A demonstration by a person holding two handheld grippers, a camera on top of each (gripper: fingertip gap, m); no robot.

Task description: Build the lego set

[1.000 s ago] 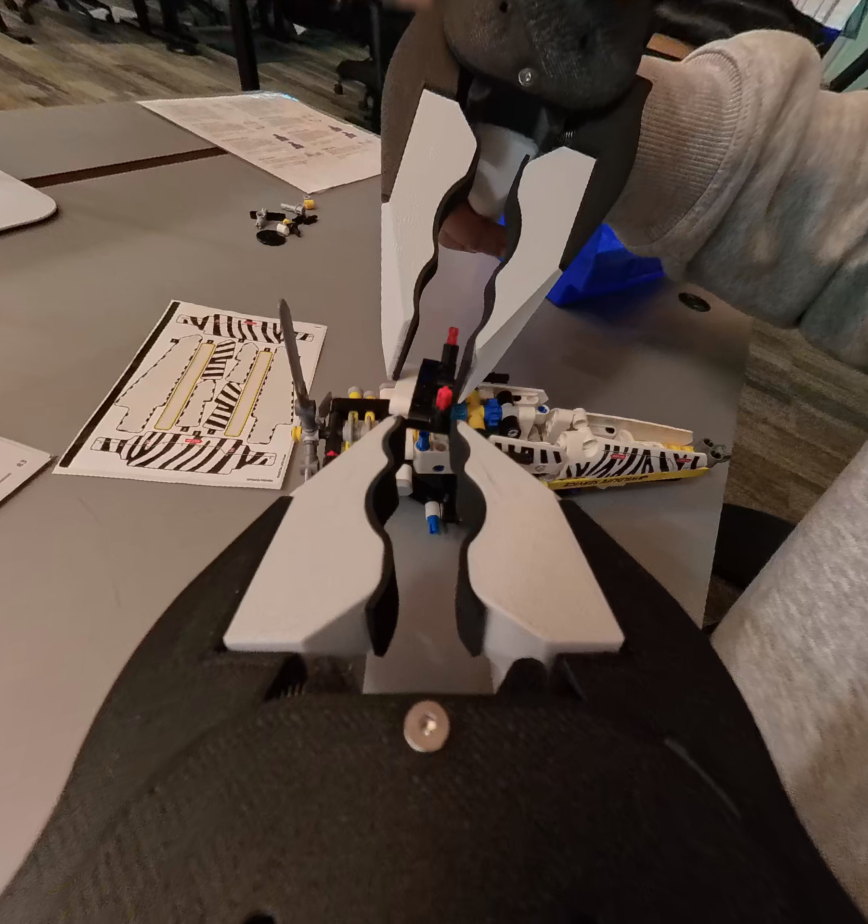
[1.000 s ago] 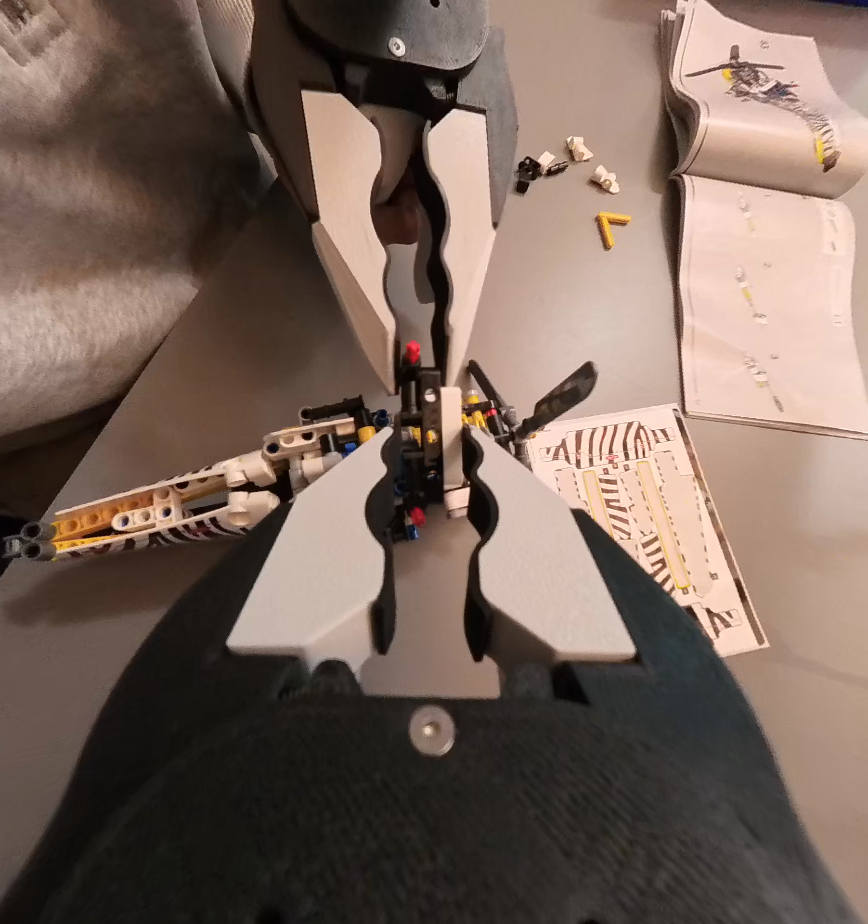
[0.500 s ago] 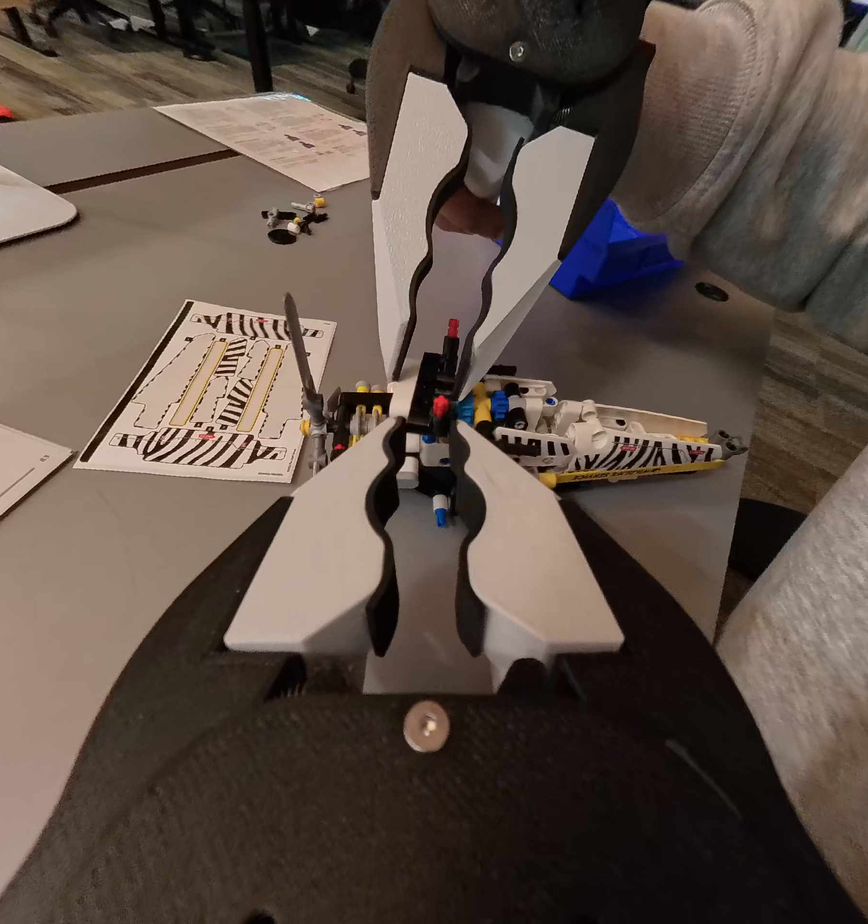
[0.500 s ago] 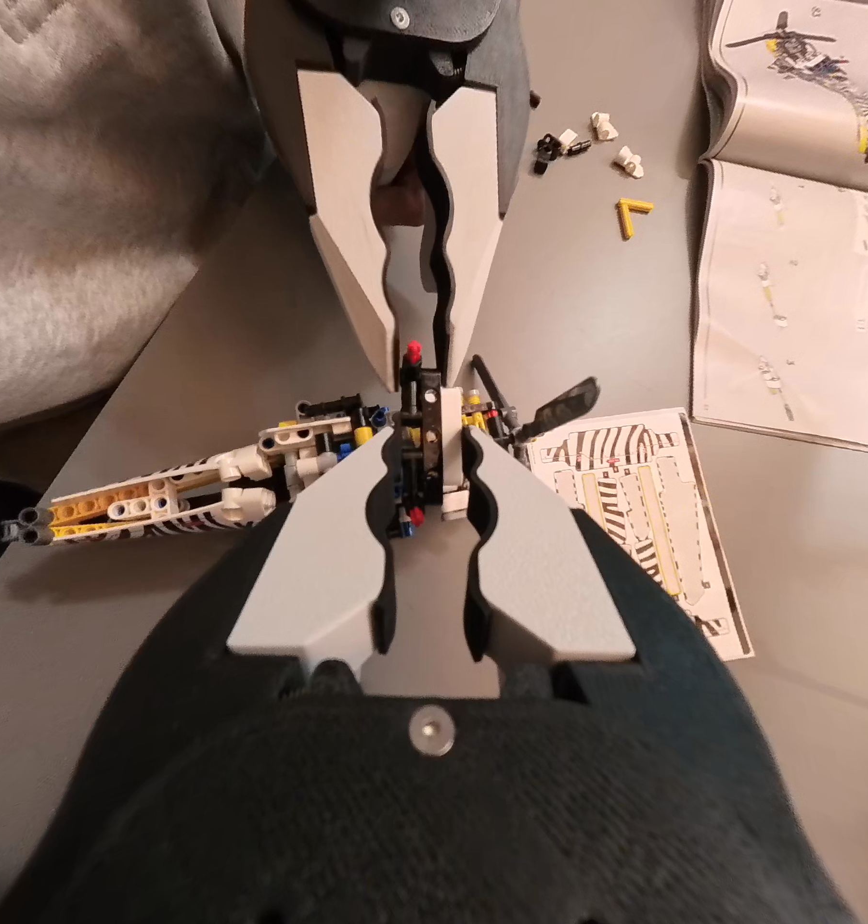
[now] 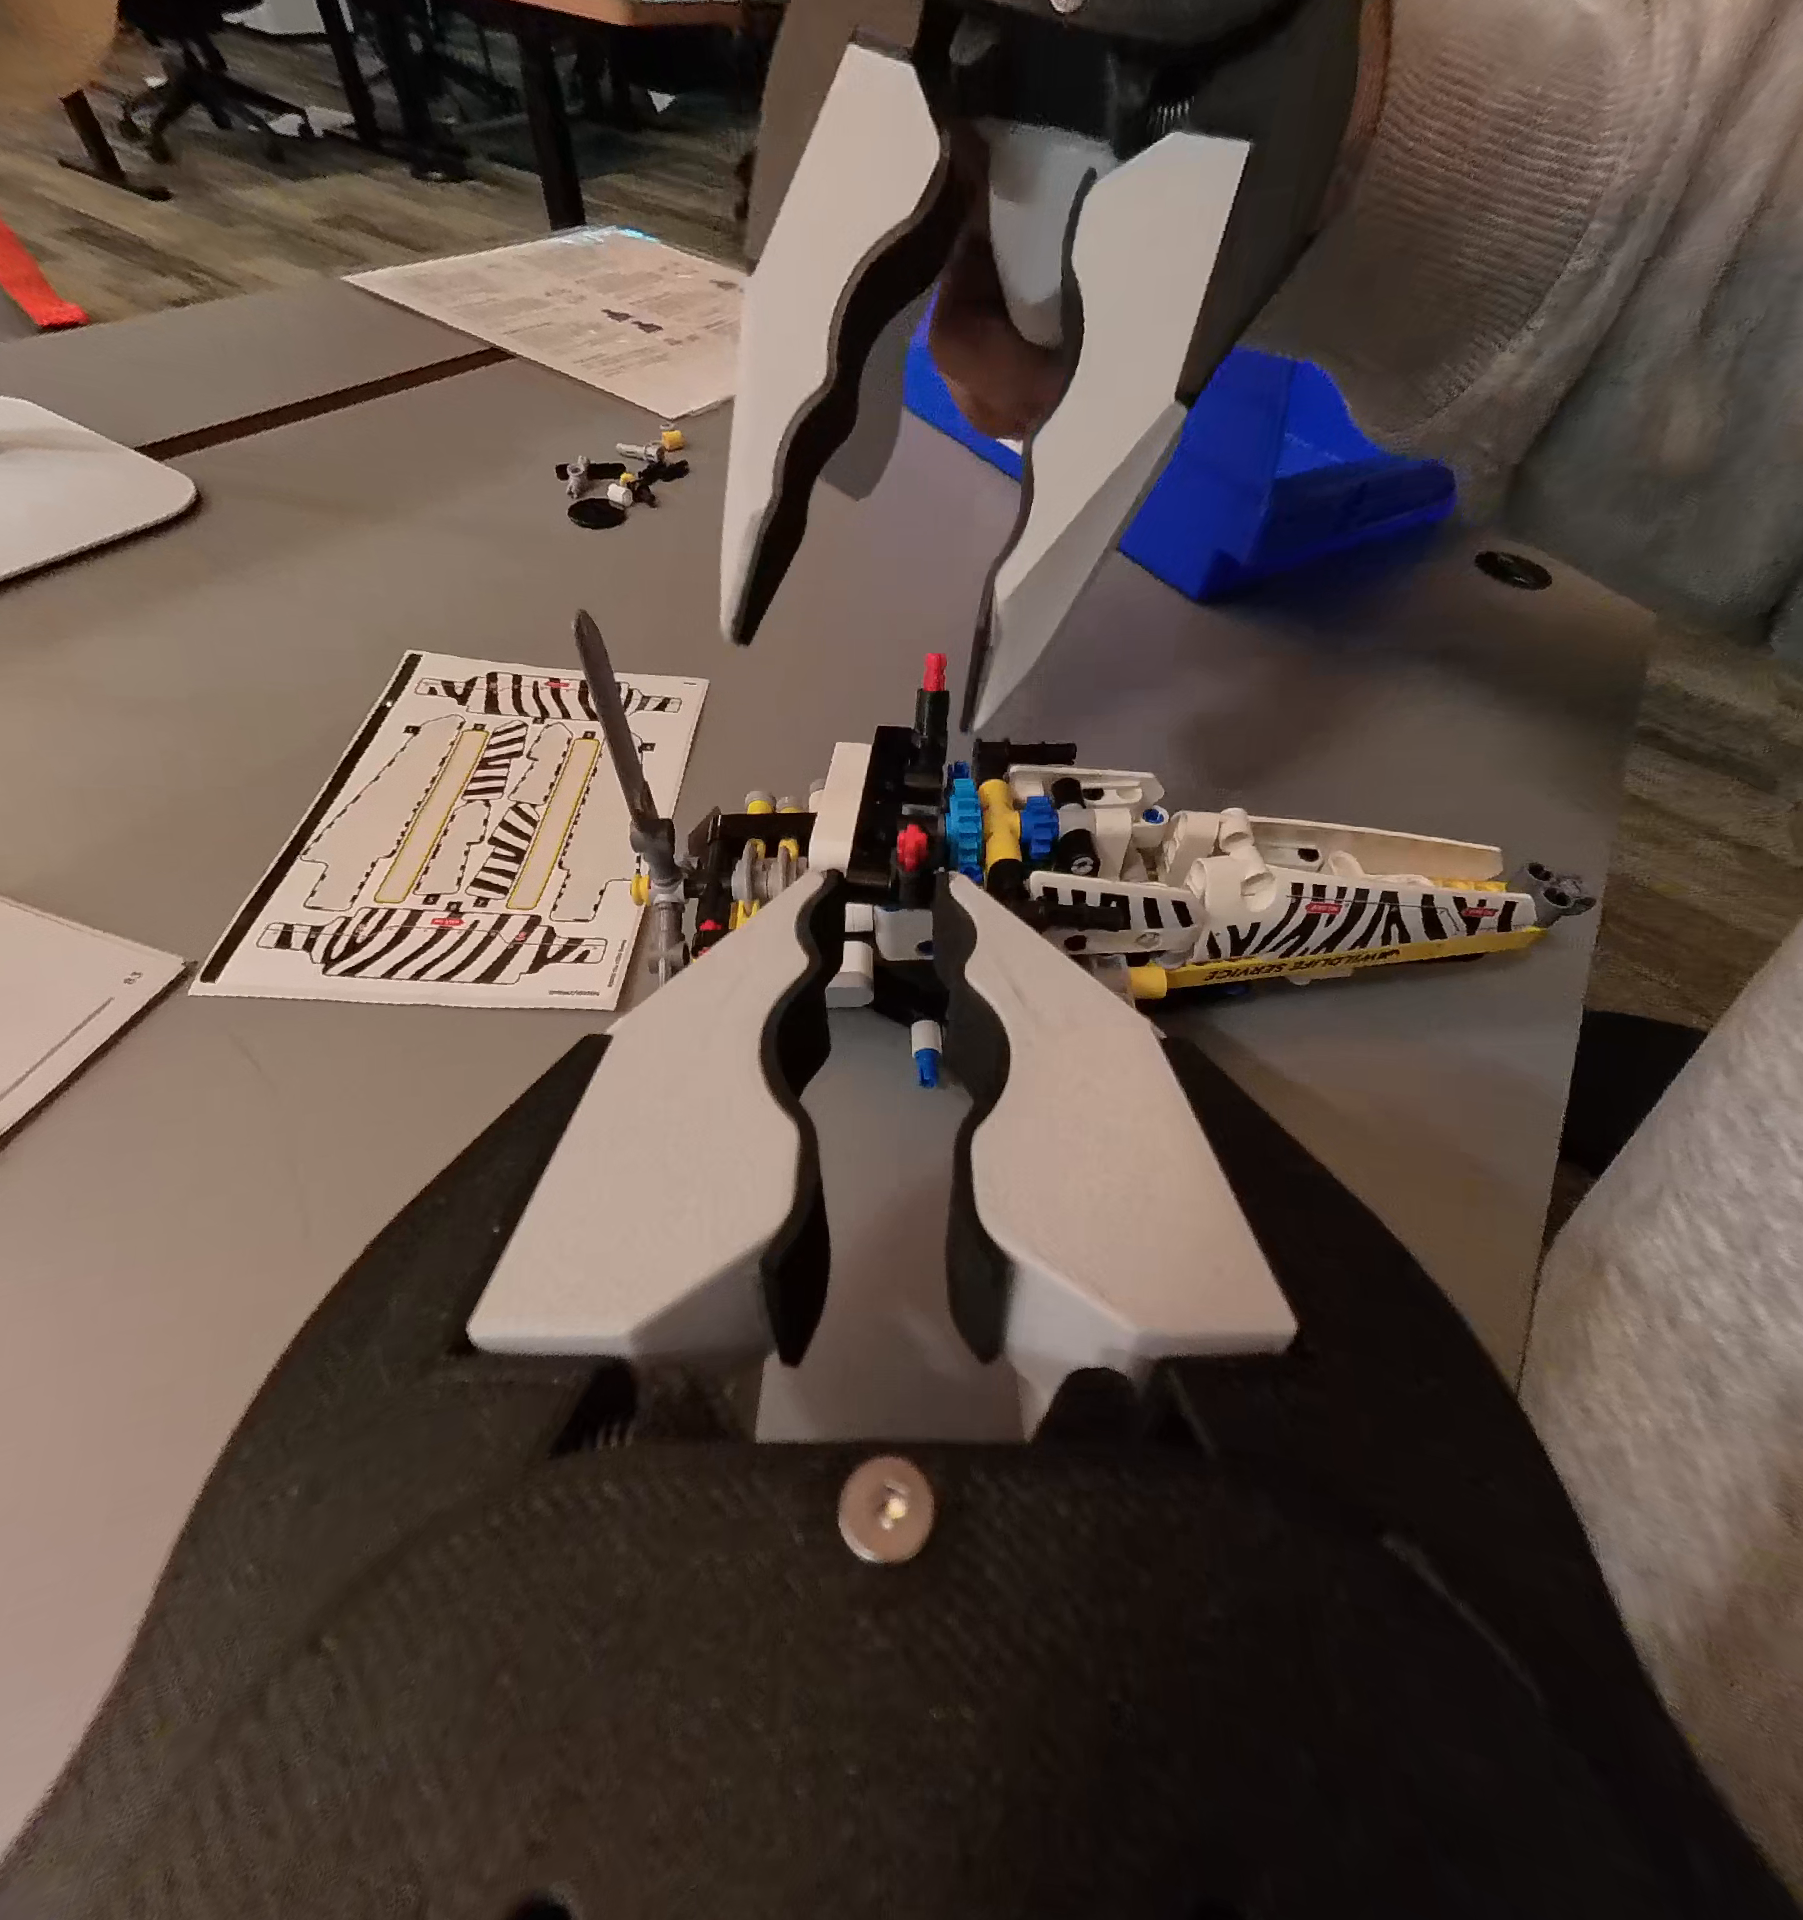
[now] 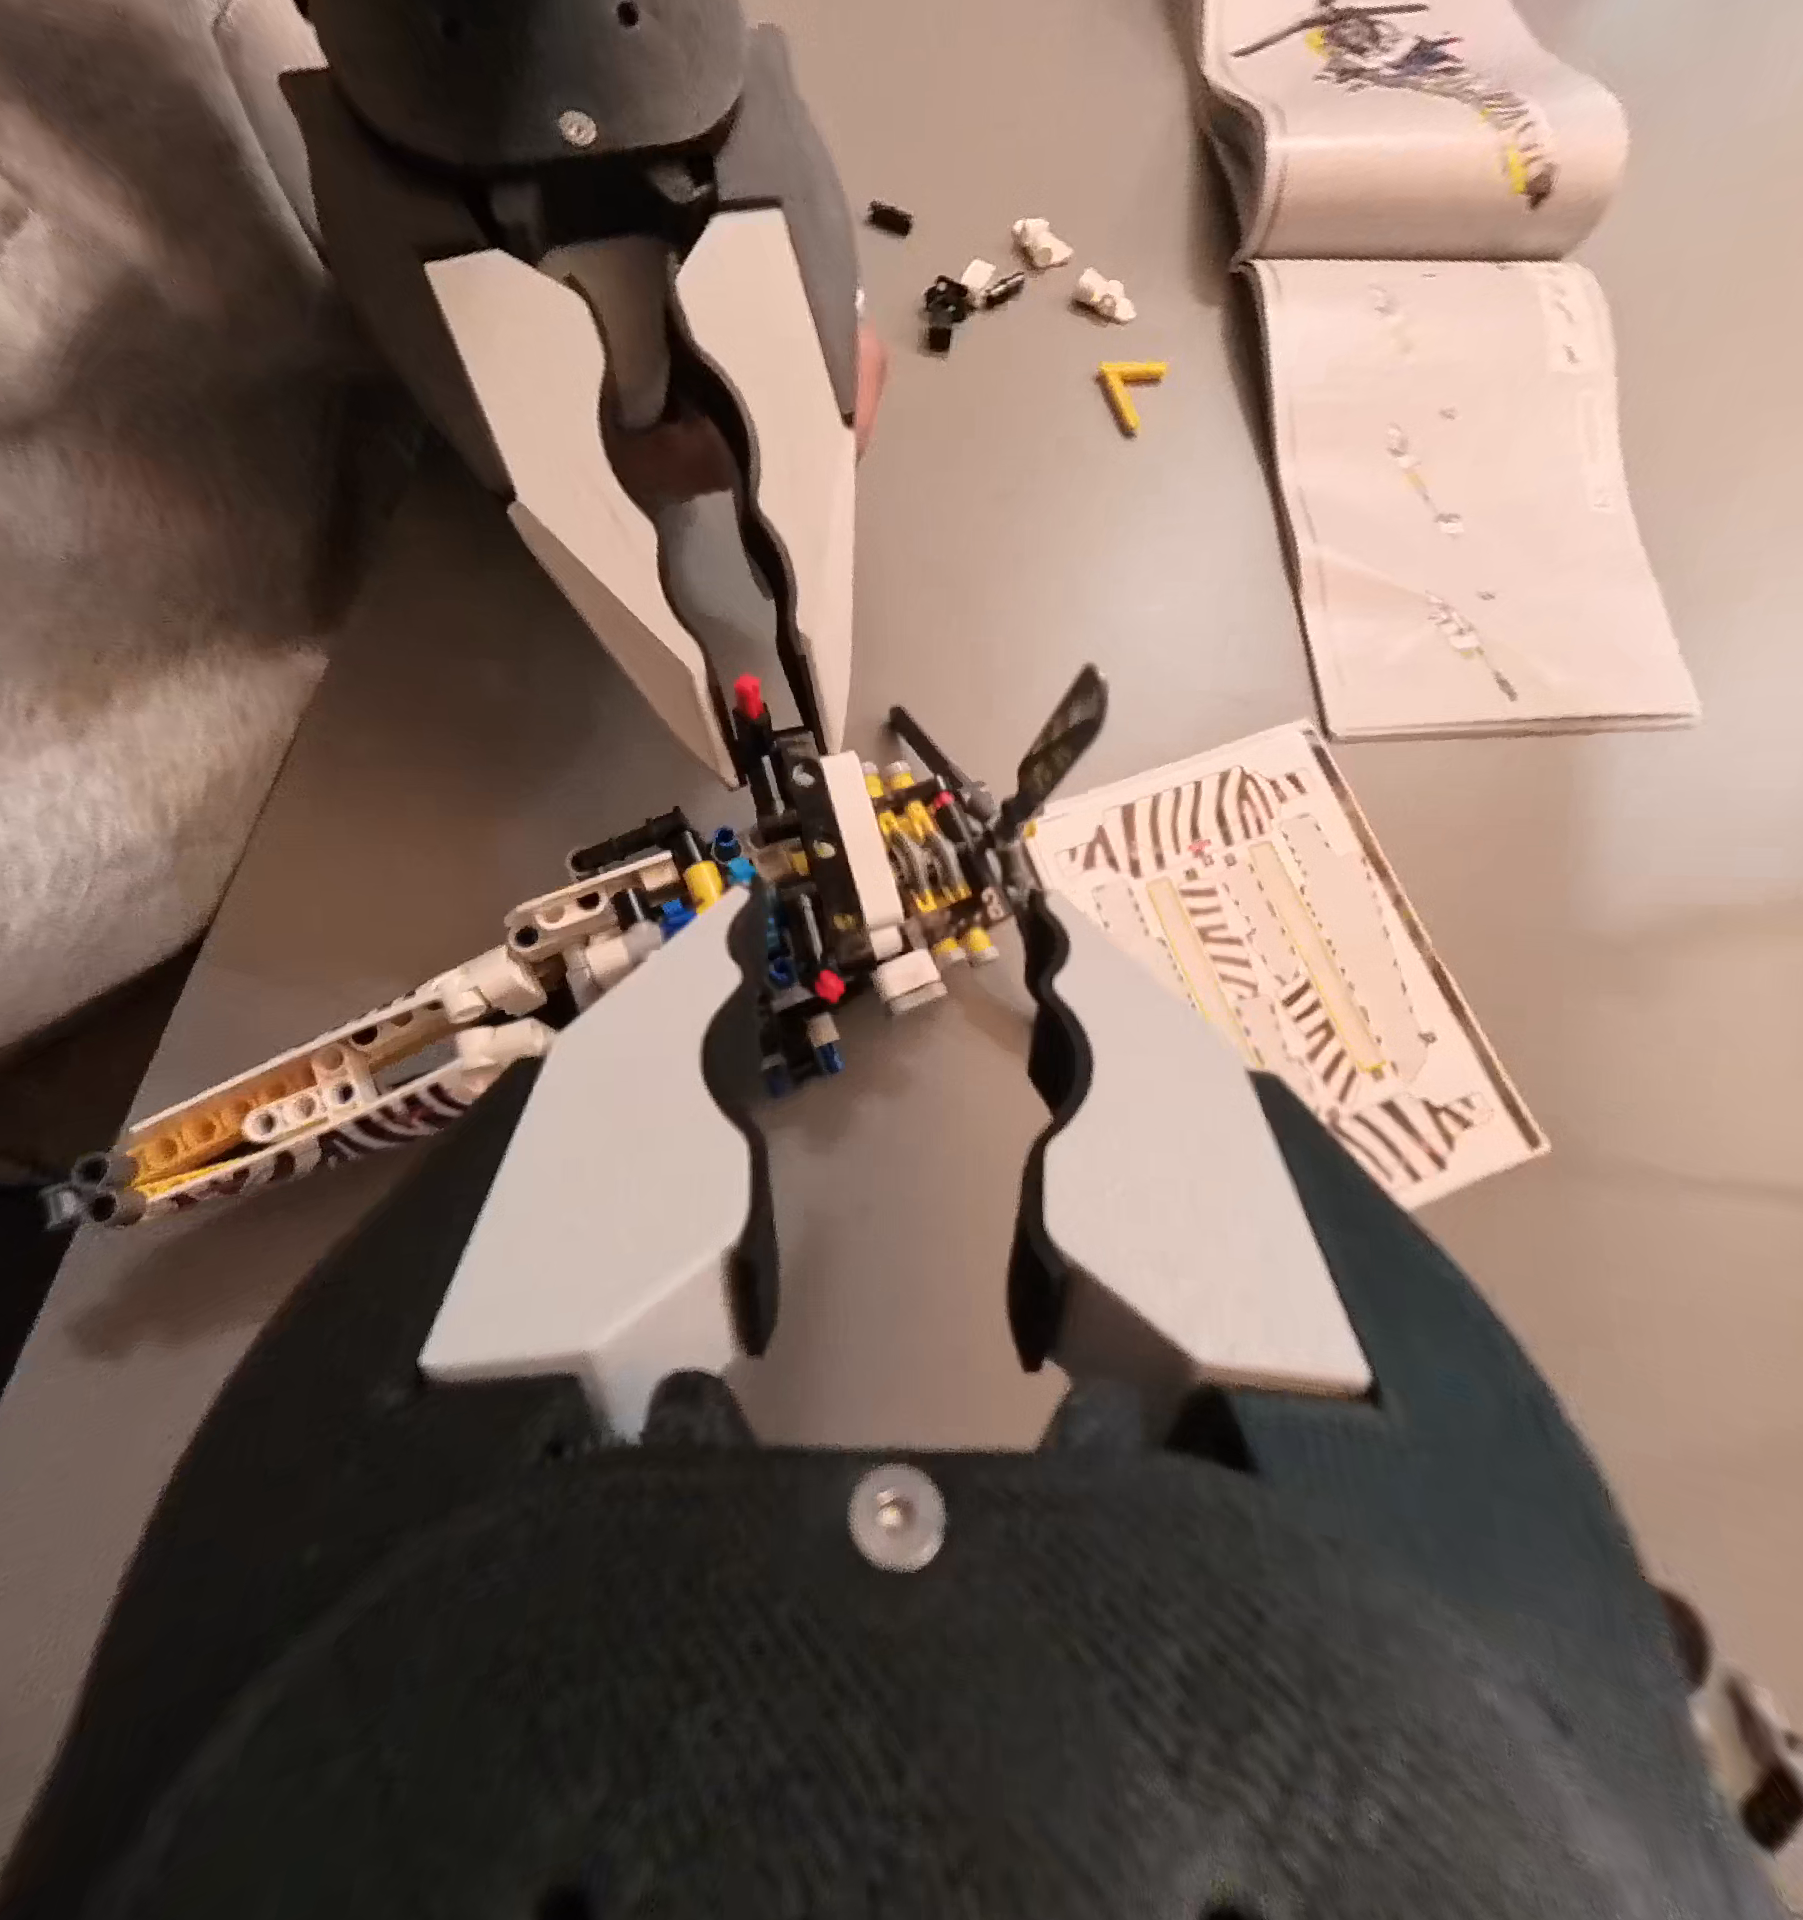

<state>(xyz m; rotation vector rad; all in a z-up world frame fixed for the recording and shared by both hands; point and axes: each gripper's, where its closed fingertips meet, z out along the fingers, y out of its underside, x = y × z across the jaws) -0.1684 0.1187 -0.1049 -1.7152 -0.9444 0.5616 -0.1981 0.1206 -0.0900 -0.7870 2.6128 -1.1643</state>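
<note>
The lego model is a helicopter with a zebra-striped white and yellow tail and a grey rotor blade. It lies on the grey table. My left gripper is shut on the model's black and white middle section. In the right wrist view it comes in from the top, pinching the model by its red pin. My right gripper is open and empty, its fingertips on either side of the model and apart from it. In the left wrist view it hangs just above the model.
A zebra sticker sheet lies beside the rotor. An open instruction booklet, a yellow angle piece and small loose parts lie beyond. A blue bin stands behind. The tail tip reaches the table's edge. The gap from one gripper's tips to the other's is roughly 4 centimetres. The yellow angle piece is about 20 centimetres from my left fingertips.
My right gripper has opened, let go of the model and drawn back from it. My left gripper keeps its hold on the model, which has turned slightly.
</note>
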